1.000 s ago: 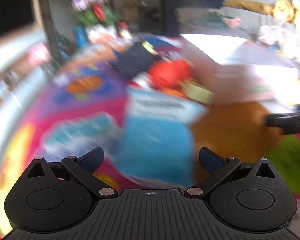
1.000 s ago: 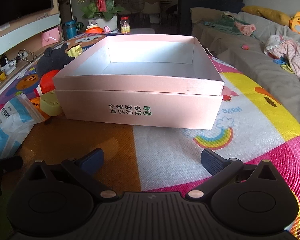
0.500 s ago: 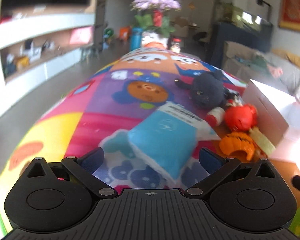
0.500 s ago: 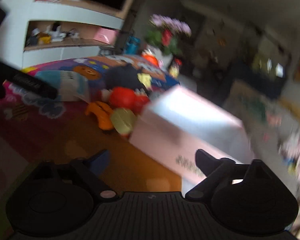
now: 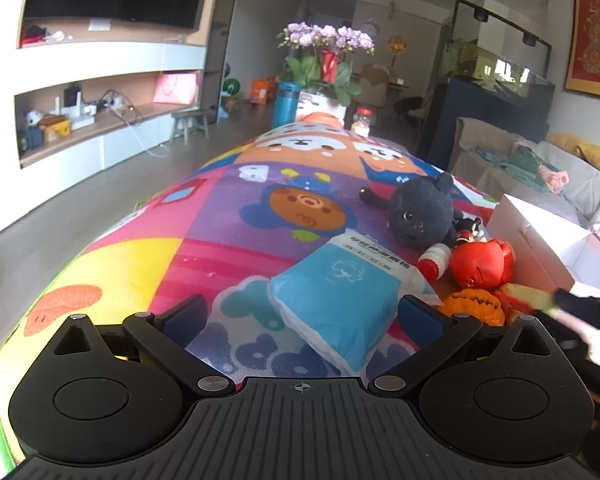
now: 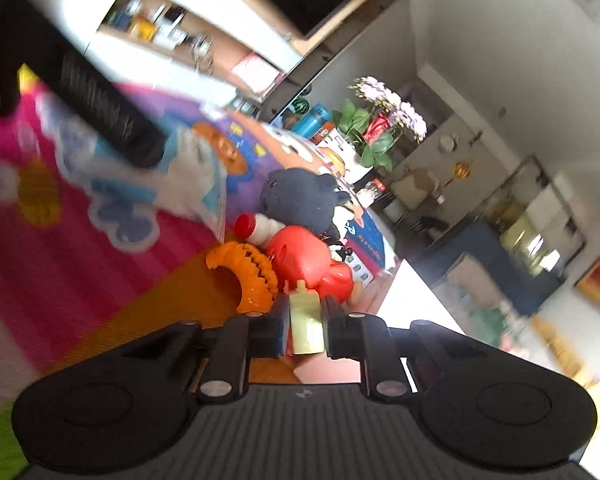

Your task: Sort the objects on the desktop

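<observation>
Left-wrist view first: our left tongs (image 5: 300, 314) stand spread wide over the blue packet (image 5: 336, 300), which lies flat between the fingers but untouched, likely lined up for a grab. Beside it crowd the dark plush (image 5: 420, 212), red toy (image 5: 480, 264) and orange pumpkin toy (image 5: 474, 306), right against the pink box (image 5: 540, 248); the desk (image 5: 140, 264) is roomier leftward.

Right-wrist view, blurred: our right tongs (image 6: 305, 326) are pinching the pale green toy (image 6: 306, 328), tilted, close to the box edge (image 6: 412, 292).
</observation>
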The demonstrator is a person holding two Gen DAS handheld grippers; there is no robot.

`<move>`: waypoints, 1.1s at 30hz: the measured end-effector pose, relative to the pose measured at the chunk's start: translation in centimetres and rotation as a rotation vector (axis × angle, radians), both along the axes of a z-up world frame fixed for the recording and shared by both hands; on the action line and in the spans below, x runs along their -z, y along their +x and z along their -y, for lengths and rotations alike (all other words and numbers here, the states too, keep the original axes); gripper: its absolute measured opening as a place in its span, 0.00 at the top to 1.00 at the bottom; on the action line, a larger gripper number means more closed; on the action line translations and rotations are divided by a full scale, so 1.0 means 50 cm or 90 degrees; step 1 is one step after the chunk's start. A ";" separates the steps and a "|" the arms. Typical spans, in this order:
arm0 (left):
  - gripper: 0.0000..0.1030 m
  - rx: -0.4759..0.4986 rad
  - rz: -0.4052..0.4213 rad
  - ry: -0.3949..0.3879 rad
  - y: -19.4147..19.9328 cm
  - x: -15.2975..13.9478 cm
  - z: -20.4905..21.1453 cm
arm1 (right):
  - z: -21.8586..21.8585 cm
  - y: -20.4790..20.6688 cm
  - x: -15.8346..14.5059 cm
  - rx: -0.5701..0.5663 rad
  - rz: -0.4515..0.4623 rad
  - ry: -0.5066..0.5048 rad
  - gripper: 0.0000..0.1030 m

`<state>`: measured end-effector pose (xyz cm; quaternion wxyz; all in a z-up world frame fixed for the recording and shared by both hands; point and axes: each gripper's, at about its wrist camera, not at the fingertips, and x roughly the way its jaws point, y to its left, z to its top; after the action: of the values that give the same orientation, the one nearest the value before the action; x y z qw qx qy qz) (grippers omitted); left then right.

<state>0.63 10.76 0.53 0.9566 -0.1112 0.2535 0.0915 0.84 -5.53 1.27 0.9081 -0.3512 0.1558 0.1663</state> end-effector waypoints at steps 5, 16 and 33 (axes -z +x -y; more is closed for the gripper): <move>0.00 -0.002 0.024 0.010 -0.011 -0.004 0.002 | 0.127 -0.053 -0.091 0.048 -0.068 0.181 1.00; 0.00 -0.007 0.016 0.073 -0.017 -0.012 0.034 | 0.097 0.044 -0.016 0.057 -0.161 0.211 0.50; 0.00 0.211 0.043 0.125 0.009 -0.041 0.191 | 0.373 -0.015 -0.101 0.185 -0.166 0.424 0.49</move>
<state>1.10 1.22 2.58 0.9728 0.0232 0.2257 -0.0464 0.09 -24.19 6.31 0.9592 0.0127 0.2554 0.1209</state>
